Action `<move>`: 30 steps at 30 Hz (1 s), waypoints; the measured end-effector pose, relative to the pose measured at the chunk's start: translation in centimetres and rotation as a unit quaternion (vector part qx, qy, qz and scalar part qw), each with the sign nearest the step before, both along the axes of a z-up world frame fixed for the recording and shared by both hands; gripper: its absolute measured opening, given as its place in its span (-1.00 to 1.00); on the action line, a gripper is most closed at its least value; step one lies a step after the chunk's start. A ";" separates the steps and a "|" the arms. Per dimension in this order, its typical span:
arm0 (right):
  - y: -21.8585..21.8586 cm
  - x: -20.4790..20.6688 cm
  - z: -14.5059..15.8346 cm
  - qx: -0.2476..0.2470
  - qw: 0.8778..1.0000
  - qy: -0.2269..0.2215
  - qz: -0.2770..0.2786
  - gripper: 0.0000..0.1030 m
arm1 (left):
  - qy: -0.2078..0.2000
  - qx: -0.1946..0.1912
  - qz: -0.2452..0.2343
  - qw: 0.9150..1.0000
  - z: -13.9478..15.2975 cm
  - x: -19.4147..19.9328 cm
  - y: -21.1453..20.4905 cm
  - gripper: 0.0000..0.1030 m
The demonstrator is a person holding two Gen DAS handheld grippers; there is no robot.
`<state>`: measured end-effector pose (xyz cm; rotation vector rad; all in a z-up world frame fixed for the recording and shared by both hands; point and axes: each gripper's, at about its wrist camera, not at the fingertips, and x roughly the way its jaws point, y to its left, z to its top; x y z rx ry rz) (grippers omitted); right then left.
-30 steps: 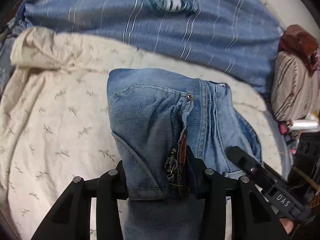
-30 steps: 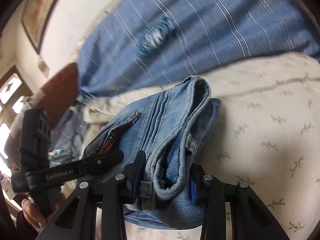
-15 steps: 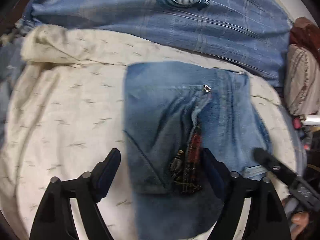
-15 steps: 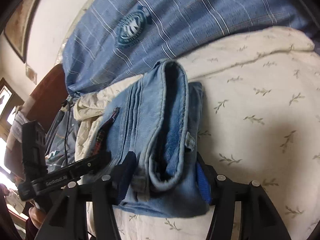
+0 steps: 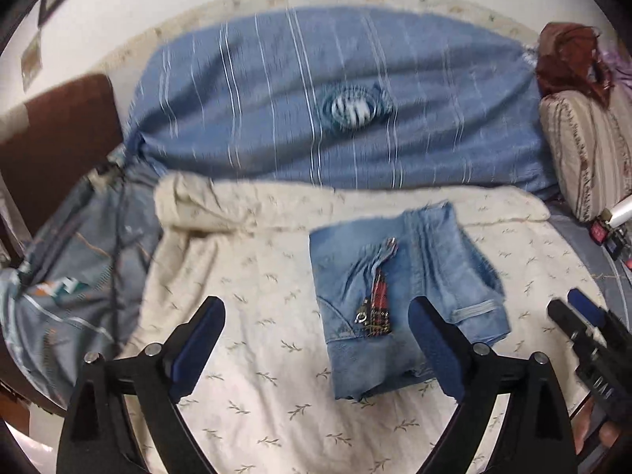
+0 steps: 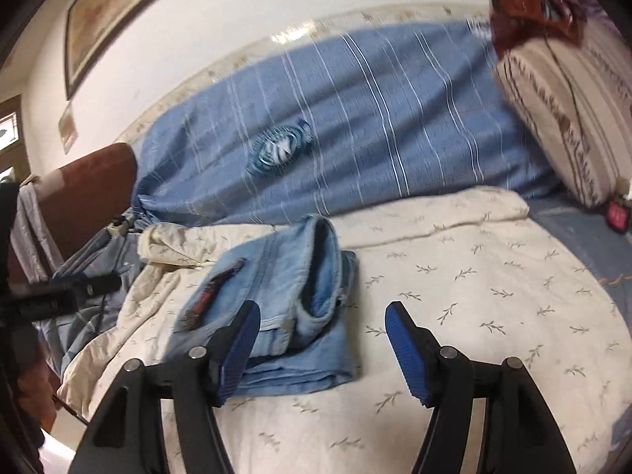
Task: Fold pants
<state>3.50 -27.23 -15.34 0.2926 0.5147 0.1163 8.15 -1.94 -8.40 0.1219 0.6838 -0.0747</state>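
The light blue jeans (image 5: 399, 300) lie folded into a compact bundle on the cream leaf-print sheet (image 5: 252, 355). A red patch and metal clip show at the pocket. My left gripper (image 5: 316, 339) is open and empty, pulled back above the sheet, with the bundle just ahead of its right finger. In the right wrist view the jeans (image 6: 284, 296) lie ahead and left of my right gripper (image 6: 322, 339), which is open and empty. The right gripper also shows in the left wrist view (image 5: 588, 339), to the right of the jeans.
A blue striped blanket (image 5: 339, 102) lies across the back of the bed. A striped pillow (image 5: 584, 150) with a red-brown cloth (image 5: 568, 55) sits at the right. A grey patterned cloth (image 5: 75, 276) lies at the left, by a brown headboard (image 5: 59, 138).
Both grippers opened and let go of the jeans, then drew back and up. The folded jeans now rest on the sheet.
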 end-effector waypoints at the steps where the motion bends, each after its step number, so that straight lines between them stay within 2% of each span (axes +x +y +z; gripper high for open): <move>1: 0.2 -0.5 0.2 -0.004 1.000 -0.006 -0.002 0.36 | -0.012 0.001 -0.002 1.000 0.7 -0.7 0.1 0.86; 6: 1.9 -3.4 1.9 -0.028 0.999 -0.032 -0.001 0.40 | -0.050 -0.002 -0.013 0.999 3.2 -3.2 0.1 0.91; 11: 3.4 -5.1 4.0 -0.043 0.998 -0.052 0.007 0.40 | -0.069 -0.005 -0.010 0.998 4.7 -5.0 0.6 0.91; 18: 3.7 -6.9 7.6 -0.035 0.996 -0.085 -0.011 0.45 | -0.109 -0.014 -0.002 0.994 7.0 -7.2 1.6 0.93; 26: 5.1 -8.8 10.5 -0.042 0.992 -0.117 -0.008 0.49 | -0.141 -0.006 0.015 0.990 8.7 -9.1 2.7 0.98; 30: 6.0 -9.6 11.6 -0.048 0.990 -0.130 -0.005 0.49 | -0.150 0.011 0.032 0.988 9.1 -9.5 3.0 0.99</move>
